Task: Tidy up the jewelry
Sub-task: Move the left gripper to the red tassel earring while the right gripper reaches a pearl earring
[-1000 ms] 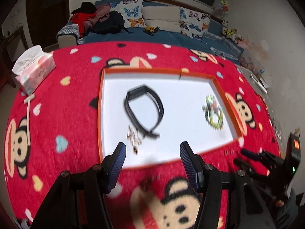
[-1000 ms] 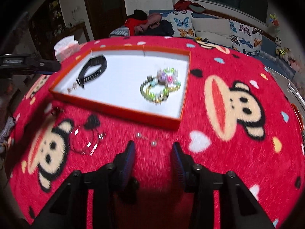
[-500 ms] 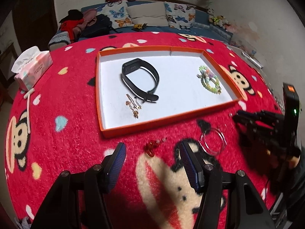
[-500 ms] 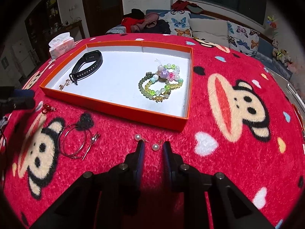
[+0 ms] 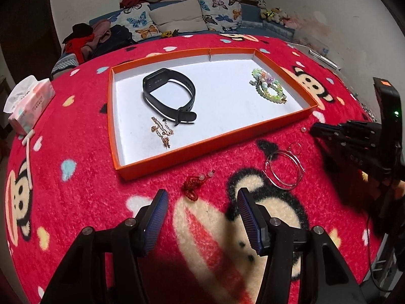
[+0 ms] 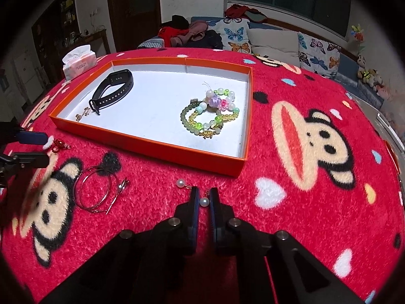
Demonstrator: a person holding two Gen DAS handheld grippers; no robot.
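Note:
An orange tray (image 5: 202, 149) with a white floor holds a black wristband (image 5: 168, 93), a gold chain (image 5: 160, 130) and beaded bracelets (image 6: 211, 112). On the red cloth in front of it lie a red knot charm (image 5: 193, 185), wire hoop earrings (image 5: 286, 169) and a loose pearl earring (image 6: 181, 183). My left gripper (image 5: 202, 204) hovers just behind the charm, its jaws closing with nothing pressed between them. My right gripper (image 6: 204, 197) is shut on a second pearl earring (image 6: 204, 202), low on the cloth near the tray's front right corner.
A tissue box (image 5: 27, 101) stands at the table's left edge. Behind the table runs a sofa with butterfly pillows (image 5: 177, 17) and a pile of clothes (image 5: 93, 38). The monkey-print cloth (image 6: 303, 131) stretches right of the tray.
The left gripper drew back from over the tray down to the cloth by the red charm. The right jaws closed onto the pearl earring.

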